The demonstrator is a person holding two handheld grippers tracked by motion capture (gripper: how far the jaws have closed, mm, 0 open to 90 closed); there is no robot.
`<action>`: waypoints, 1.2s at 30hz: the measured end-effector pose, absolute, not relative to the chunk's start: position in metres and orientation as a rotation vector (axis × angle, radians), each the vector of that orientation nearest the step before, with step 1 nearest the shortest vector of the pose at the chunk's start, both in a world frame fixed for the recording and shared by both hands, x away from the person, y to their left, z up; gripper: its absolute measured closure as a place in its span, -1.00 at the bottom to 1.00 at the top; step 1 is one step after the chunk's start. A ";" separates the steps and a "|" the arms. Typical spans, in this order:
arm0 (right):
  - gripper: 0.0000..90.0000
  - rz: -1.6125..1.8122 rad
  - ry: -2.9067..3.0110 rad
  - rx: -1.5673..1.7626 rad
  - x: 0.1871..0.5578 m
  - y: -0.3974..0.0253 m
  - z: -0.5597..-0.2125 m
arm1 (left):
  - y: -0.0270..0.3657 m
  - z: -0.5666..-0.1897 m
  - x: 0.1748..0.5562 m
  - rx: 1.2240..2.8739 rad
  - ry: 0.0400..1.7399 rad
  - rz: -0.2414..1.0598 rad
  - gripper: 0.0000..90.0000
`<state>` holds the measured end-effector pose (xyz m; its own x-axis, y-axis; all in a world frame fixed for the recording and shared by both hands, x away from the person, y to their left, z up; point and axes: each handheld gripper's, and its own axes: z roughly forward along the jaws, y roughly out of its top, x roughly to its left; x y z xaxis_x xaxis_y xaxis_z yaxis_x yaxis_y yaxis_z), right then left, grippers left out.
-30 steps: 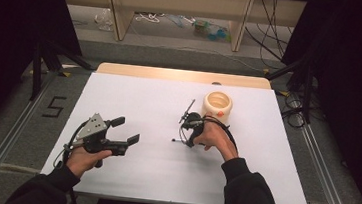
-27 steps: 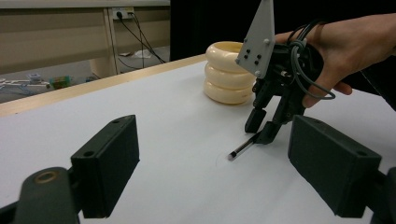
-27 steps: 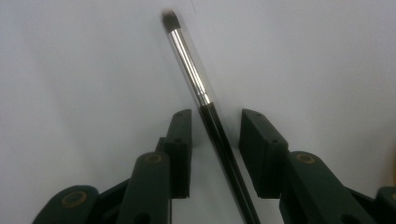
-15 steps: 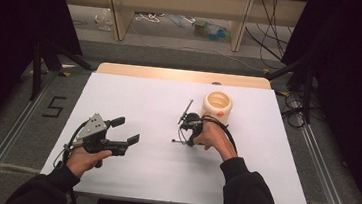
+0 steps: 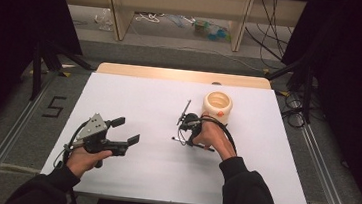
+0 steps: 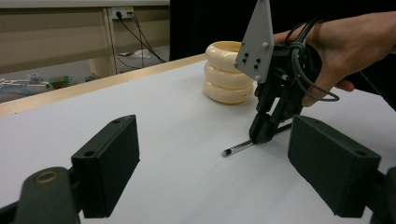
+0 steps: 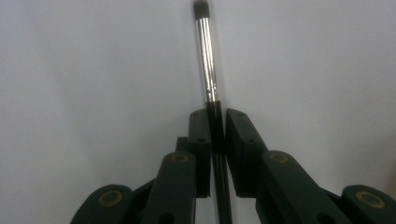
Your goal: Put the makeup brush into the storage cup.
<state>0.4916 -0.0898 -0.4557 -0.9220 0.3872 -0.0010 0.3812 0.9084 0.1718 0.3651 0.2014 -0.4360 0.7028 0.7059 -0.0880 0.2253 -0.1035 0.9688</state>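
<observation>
The right gripper (image 7: 212,135) is clamped on a thin black-and-chrome pen (image 7: 208,65) lying on the white table (image 5: 134,97), ahead of its jaws, for lifting; the left gripper (image 6: 224,168) waits with jaws apart.

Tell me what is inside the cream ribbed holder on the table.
From the high view, the cream holder looks open at the top, showing only its pale inner wall; its bottom is hidden. The pen lies outside it, clamped in the right tool.

High view overhead; gripper views low, close.
</observation>
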 end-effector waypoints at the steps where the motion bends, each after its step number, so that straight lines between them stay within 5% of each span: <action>1: 0.81 0.254 3.041 0.603 0.492 -0.089 -0.455 | 0.201 -0.436 0.365 1.667 0.759 0.480 -0.64; 21: 0.86 0.230 3.025 0.611 0.491 -0.086 -0.454 | 0.201 -0.436 0.365 1.659 0.766 0.477 -0.64; 36: 0.87 0.590 2.804 0.645 0.482 -0.109 -0.417 | 0.202 -0.436 0.366 1.655 0.759 0.480 -0.64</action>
